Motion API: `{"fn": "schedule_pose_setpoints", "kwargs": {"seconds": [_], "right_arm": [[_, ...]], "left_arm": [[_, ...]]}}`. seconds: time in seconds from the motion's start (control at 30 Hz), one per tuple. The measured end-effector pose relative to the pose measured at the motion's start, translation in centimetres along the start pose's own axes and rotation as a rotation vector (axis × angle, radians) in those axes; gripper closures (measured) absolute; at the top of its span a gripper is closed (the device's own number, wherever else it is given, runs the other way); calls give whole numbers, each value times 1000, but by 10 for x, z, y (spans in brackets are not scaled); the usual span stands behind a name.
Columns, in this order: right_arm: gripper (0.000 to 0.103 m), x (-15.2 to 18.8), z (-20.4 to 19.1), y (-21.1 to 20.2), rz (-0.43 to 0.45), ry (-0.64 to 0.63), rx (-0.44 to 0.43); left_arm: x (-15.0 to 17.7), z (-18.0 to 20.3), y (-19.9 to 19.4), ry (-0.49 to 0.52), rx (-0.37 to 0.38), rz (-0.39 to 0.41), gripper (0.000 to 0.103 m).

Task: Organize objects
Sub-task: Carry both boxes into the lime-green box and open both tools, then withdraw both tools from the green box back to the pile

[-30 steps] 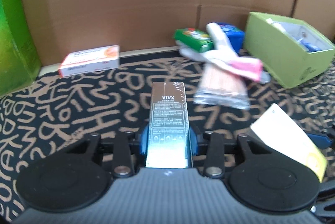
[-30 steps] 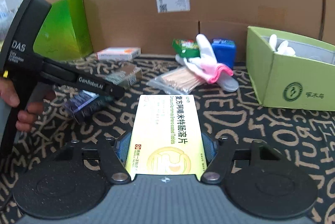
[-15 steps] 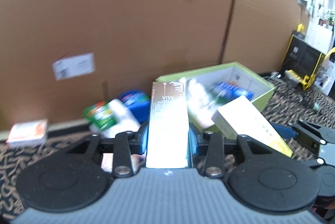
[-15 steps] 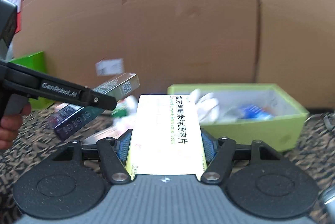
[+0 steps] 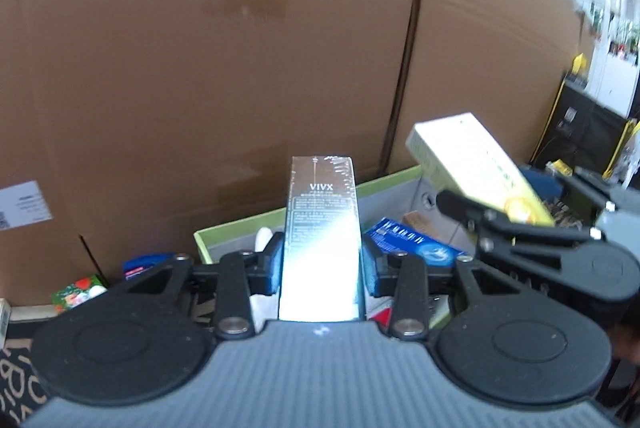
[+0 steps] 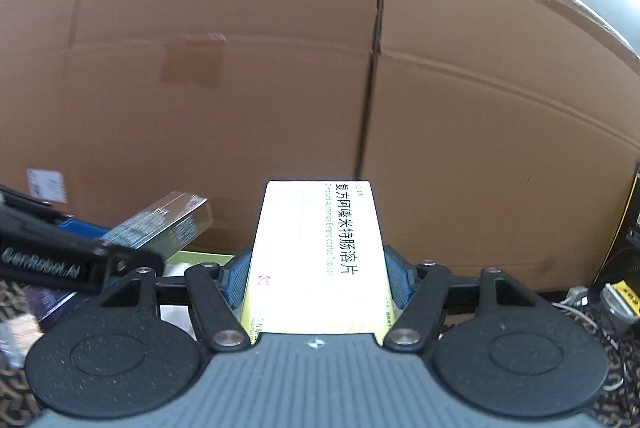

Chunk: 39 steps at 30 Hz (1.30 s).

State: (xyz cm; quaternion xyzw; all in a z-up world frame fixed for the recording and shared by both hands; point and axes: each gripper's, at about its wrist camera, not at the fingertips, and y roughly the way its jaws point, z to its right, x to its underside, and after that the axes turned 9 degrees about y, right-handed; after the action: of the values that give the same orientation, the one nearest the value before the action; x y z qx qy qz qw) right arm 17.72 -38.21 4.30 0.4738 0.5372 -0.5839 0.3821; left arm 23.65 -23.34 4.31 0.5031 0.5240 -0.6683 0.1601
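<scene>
My left gripper (image 5: 322,268) is shut on a tall silver VIVX box (image 5: 322,224), held over the near wall of the green bin (image 5: 240,232). My right gripper (image 6: 316,280) is shut on a flat yellow-and-white medicine box (image 6: 316,252). In the left wrist view that medicine box (image 5: 476,164) hangs to the right, above the bin, in the right gripper (image 5: 492,212). In the right wrist view the silver box (image 6: 164,224) and the left gripper (image 6: 72,260) show at the left. A blue box (image 5: 412,244) lies inside the bin.
A tall cardboard wall (image 5: 240,68) stands close behind the bin. Left of the bin lie a blue packet (image 5: 144,262) and a green strawberry-print box (image 5: 78,290) on the patterned cloth (image 5: 16,380). Cables and dark equipment (image 6: 616,292) sit at the right.
Both grippers have risen and swung right with their boxes, from above the patterned cloth to over the green bin. The loose pile has slid out of view to the left.
</scene>
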Motion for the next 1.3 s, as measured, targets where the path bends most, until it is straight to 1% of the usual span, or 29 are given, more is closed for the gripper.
{"fn": "schedule_pose_setpoints", "kwargs": {"seconds": [0.17, 0.27, 0.3, 0.33, 0.37, 0.4, 0.43, 0.47, 0.57, 0.6, 0.7, 0.8, 0.87, 0.93, 1.03, 1.1, 1.3], "right_arm": [[33, 17, 8, 35, -81, -9, 10], [33, 28, 11, 52, -152, -22, 11], [33, 32, 11, 57, -174, -32, 14], [28, 35, 11, 59, -186, -45, 35], [20, 37, 11, 59, -186, -60, 65], [17, 39, 11, 58, -172, -73, 88], [15, 40, 12, 55, -158, -82, 93], [14, 40, 13, 51, -149, -85, 93], [12, 35, 16, 37, -124, -58, 90], [12, 32, 15, 30, -106, -45, 85], [7, 22, 13, 11, -49, 0, 69], [6, 13, 8, -11, -3, 52, 32], [3, 10, 3, -28, 19, 85, -2], [3, 9, -3, -41, 40, 107, -30], [3, 11, -14, -56, 63, 120, -56], [2, 15, -22, -66, 76, 127, -70], [1, 26, -44, -81, 79, 173, -118]], "left_arm": [[9, 2, 26, 21, -3, -52, 65], [15, 2, 37, 26, 0, -72, 65], [17, 2, 39, 29, 9, -66, 56], [19, 2, 40, 32, 15, -56, 32], [22, 1, 37, 27, 4, -38, 21], [25, 1, 34, 19, -20, -10, 6], [27, 0, 30, 12, -43, 19, 0], [28, 0, 26, 10, -50, 37, 0], [21, 0, 20, -5, -37, 39, 0], [21, 0, 16, -10, -40, 43, 0], [17, -4, 5, -11, -42, 51, 0], [18, -5, -12, -9, -52, 55, 0], [18, -5, -27, -5, -67, 40, 0], [22, -7, -42, -4, -78, 24, 0], [30, -11, -60, -21, -80, 13, 0], [35, -15, -73, -34, -84, 19, 0], [53, -30, -107, -38, -138, 42, 0]]}}
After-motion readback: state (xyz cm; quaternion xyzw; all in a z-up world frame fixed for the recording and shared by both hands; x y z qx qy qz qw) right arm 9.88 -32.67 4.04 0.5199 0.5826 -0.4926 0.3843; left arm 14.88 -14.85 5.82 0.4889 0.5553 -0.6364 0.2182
